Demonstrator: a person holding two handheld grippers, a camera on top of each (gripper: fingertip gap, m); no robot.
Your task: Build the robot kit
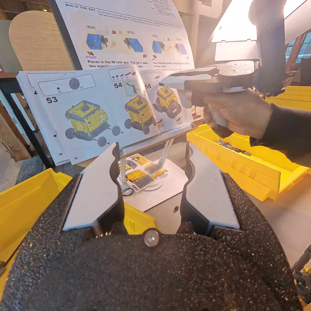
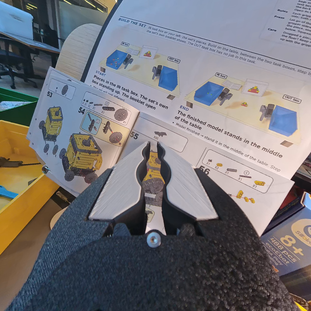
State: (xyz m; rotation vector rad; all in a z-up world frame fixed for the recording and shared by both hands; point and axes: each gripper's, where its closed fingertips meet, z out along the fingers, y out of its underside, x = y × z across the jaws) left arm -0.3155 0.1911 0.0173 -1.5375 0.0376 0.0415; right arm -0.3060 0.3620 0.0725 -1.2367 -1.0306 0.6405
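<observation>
Right wrist view: right gripper [image 2: 153, 143] nearly closed, tips at thin, floppy white paper booklet [image 2: 87, 134], centre frame; left gripper [image 1: 152, 151] wide, empty.

My right gripper [image 2: 153, 143] hides the booklet's [image 2: 87, 134] middle drawing. At three o'clock, the blue box [image 2: 289, 239] runs off-frame. Bin bits [image 1: 235, 149] are too small to tell.

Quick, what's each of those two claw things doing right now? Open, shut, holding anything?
Left gripper: open, holding nothing, above the stand's base.
Right gripper: nearly shut, tips at the open booklet; whether it pinches a page cannot be told.
</observation>
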